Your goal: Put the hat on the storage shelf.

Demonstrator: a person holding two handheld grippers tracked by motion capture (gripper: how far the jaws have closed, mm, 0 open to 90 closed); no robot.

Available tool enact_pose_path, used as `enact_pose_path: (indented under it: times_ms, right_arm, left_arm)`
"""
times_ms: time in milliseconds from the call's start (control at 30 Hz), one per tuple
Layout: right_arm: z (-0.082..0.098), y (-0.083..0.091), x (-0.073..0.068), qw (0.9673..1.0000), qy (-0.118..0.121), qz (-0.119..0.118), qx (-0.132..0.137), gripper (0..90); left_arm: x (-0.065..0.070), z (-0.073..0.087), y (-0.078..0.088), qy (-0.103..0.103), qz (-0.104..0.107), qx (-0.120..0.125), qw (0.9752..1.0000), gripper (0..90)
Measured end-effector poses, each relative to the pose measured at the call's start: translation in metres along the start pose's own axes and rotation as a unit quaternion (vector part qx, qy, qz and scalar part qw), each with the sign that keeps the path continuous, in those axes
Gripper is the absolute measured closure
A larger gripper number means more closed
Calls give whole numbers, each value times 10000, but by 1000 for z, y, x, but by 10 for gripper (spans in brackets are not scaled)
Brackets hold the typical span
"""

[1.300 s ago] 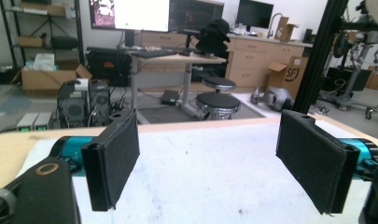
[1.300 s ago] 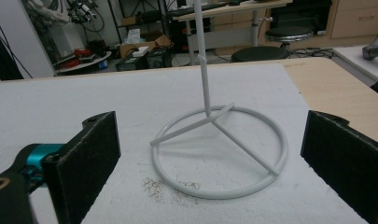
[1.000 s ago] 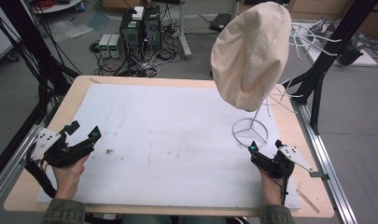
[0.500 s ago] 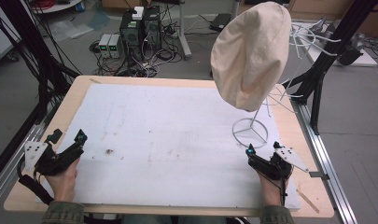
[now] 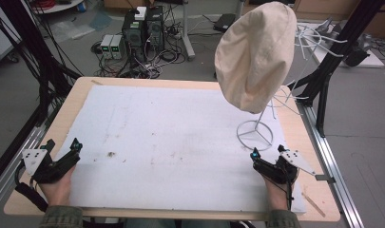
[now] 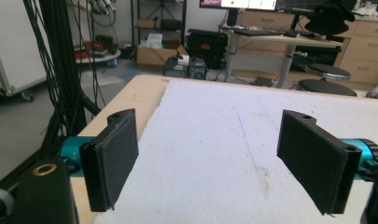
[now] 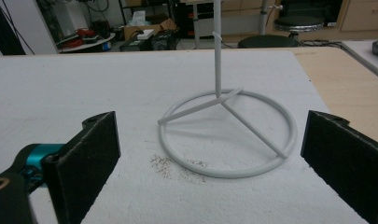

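Note:
A cream cloth hat (image 5: 256, 53) hangs on a white wire stand whose ring base (image 5: 255, 135) rests at the table's right side. My right gripper (image 5: 268, 153) sits near the front edge just in front of that ring, jaws wide open and empty; its own view shows the ring base (image 7: 227, 135) and upright rod (image 7: 217, 49) straight ahead between the pads. My left gripper (image 5: 62, 147) rests at the front left corner, open and empty, with its pads (image 6: 113, 154) spread over the white mat (image 6: 233, 140).
A white foam mat (image 5: 171, 142) covers most of the wooden table (image 5: 81, 88). Black frame posts (image 5: 330, 66) stand at the right, cables and computer boxes (image 5: 142, 26) on the floor behind. A small dark stain (image 5: 110, 154) marks the mat near the left gripper.
Both hands have drawn back toward the front edge. The left gripper slid left and nearer the corner; the right gripper moved slightly back from the stand.

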State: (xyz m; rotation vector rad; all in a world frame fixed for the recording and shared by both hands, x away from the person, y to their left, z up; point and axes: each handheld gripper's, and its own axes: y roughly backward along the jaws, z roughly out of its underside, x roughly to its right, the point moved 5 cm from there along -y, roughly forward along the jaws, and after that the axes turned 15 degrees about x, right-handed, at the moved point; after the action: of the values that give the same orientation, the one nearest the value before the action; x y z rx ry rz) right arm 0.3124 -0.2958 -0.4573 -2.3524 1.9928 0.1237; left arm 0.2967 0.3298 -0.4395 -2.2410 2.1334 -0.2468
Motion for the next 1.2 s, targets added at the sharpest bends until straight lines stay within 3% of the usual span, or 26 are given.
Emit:
enact_pose_path:
  times_ms: [267,400,833,1200]
  right_arm:
    - [1,3,4,9999,-83,68,-51,37]
    - [1,2,4,9999,-116,54,-41,37]
    - [2,-1,1,10000,-44,-12,-84,37]
    - [3,-5,-3,9999,-14,-82,-125,37]
  left_arm:
    - [2,1,0,245,121,113,9996,207]
    - [4,-1,1,229,205,222,9993,207]
    - [5,0,1,286,207,223,9991,208]
    - [8,3,2,210,271,55,9994,189]
